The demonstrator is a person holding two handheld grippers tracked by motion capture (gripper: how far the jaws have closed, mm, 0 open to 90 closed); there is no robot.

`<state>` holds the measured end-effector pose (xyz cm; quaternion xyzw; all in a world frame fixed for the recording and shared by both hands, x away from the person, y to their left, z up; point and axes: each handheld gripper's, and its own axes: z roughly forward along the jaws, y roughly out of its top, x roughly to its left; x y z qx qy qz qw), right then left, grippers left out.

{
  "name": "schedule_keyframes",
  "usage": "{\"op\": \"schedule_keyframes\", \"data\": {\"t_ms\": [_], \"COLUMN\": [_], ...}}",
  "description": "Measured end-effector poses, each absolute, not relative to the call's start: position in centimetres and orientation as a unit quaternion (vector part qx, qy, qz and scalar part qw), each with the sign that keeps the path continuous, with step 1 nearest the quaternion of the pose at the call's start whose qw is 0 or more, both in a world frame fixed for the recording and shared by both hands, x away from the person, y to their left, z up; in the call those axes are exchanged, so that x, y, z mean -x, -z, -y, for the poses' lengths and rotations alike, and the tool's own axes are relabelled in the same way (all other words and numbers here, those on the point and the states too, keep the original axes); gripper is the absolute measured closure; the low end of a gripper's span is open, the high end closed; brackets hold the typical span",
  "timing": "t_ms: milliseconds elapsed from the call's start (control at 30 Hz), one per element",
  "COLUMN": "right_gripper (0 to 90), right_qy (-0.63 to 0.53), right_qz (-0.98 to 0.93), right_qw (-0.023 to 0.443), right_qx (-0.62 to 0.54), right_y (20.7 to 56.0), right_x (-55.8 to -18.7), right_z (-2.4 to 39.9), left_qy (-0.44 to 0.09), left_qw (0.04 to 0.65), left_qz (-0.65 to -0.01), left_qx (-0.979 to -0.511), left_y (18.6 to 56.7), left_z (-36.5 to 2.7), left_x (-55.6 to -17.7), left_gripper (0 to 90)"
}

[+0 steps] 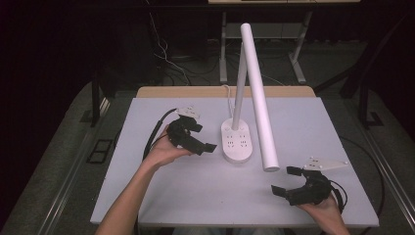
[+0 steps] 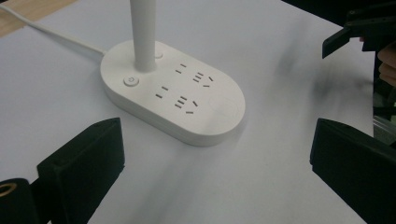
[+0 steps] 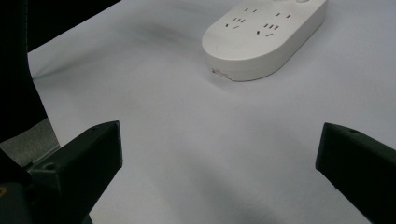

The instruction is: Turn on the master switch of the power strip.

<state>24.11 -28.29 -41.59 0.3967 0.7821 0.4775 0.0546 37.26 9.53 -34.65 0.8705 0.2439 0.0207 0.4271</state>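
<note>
High view, centre: white lamp base (image 1: 238, 142) on the pale table (image 1: 195, 191), stem rising, long lamp head (image 1: 258, 95) slanting down to the right. Left of it, left gripper (image 1: 204, 138) in a hand (image 1: 164, 149), jaws wide, holding nothing. Lower right, right gripper (image 1: 285, 180), jaws wide too, empty, well apart from the base.

Left gripper view, upper centre: round power button (image 2: 131, 81), two socket groups, white cord (image 2: 51, 36) running off upper left; right gripper (image 2: 359, 32) at upper right.

Right gripper view, top: rounded end of the base (image 3: 261, 37), sockets on top, bare table below.
</note>
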Motion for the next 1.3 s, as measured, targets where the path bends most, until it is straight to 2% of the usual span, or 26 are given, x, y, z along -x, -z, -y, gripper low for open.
{"op": "schedule_keyframes", "data": {"t_ms": [667, 1300], "right_gripper": [0.1, 0.1], "right_qy": [-0.478, -0.478], "right_qz": [-0.782, -0.782], "right_qw": [0.056, 0.056], "right_qx": [-0.396, -0.396], "right_y": [41.6, 41.6], "right_x": [-24.1, -24.1], "right_z": [28.3, 28.4], "left_qy": [-0.028, -0.017], "left_qw": [0.426, 0.412], "left_qz": [-0.239, -0.271], "left_qx": [-0.872, -0.87], "left_y": [33.6, 34.4], "left_z": [-7.8, -6.5], "left_x": [-40.0, -43.1], "left_gripper": [4.1, 15.0]}}
